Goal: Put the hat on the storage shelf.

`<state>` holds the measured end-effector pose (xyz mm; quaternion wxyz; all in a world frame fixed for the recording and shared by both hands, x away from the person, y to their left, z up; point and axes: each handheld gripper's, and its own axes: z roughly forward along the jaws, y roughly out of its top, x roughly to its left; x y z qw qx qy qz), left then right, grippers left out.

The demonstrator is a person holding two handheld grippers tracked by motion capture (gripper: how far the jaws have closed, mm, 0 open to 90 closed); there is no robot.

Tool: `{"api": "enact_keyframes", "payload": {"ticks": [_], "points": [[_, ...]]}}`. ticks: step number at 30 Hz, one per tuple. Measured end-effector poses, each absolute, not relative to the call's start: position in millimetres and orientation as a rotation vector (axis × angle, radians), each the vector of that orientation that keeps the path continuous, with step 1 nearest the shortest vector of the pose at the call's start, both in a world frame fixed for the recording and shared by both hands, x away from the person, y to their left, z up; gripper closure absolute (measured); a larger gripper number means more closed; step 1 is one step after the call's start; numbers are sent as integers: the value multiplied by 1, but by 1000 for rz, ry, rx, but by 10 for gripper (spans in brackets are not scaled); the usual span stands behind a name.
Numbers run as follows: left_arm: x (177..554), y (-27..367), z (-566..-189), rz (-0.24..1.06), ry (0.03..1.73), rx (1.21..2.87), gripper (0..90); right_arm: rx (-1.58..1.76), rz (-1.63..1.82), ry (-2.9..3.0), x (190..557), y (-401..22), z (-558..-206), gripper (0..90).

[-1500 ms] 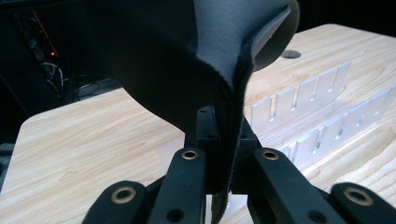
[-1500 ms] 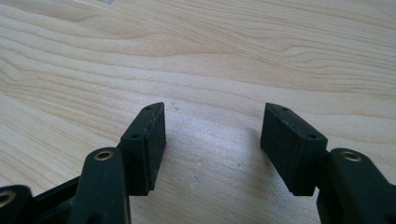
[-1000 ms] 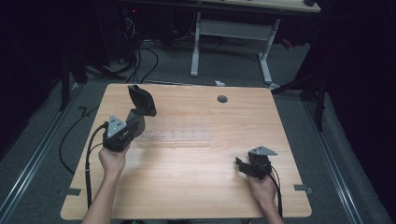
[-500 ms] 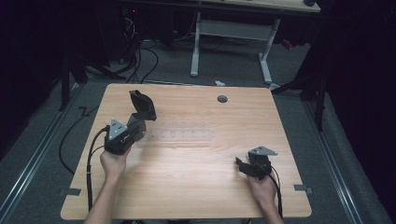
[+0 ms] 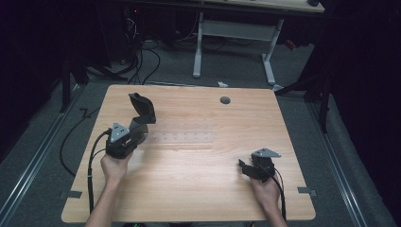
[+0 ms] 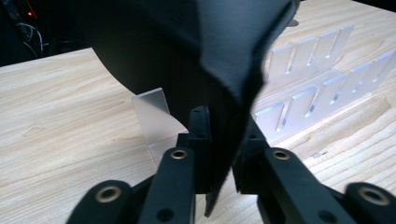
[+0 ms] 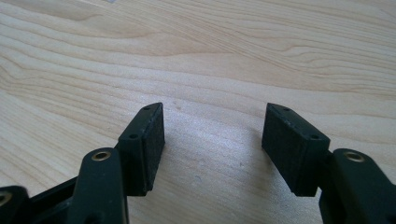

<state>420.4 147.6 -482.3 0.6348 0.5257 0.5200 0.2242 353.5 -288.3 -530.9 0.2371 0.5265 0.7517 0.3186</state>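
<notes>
The left gripper [image 6: 219, 154] has its fingers [image 6: 198, 140] just loosening, yet still pinching the lower edge of a black pouch-like object [image 5: 142, 109], held upright over the counter's [image 5: 198, 189] left side, beside a clear slotted rack [image 6: 322, 79]. The right gripper [image 7: 212, 144] rests released, fingers [image 7: 147, 144] wide apart.

My forearms are bare, no sleeves. Each hand carries a black gripper topped by a grey three-cornered plate: the left gripper [image 5: 135, 130] trails a black cable in a loop behind it, the right gripper [image 5: 243, 166] a thinner one along my wrist. Its fingers [image 7: 142, 149] are matte black blocks on arms with brass-ringed screw holes.
</notes>
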Motion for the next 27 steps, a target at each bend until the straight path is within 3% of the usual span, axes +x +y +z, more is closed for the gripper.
{"api": "enact_keyframes", "payload": {"ticks": [8, 11, 27], "points": [[418, 150, -480, 501, 1242, 1208, 513, 1443, 873, 2061, 354, -288, -531, 393], [414, 154, -479, 486, 1256, 1203, 454, 1443, 873, 2061, 354, -288, -531, 393], [380, 173, -494, 402, 1337, 1184, 395, 1442, 873, 2061, 354, -288, -531, 393]]}}
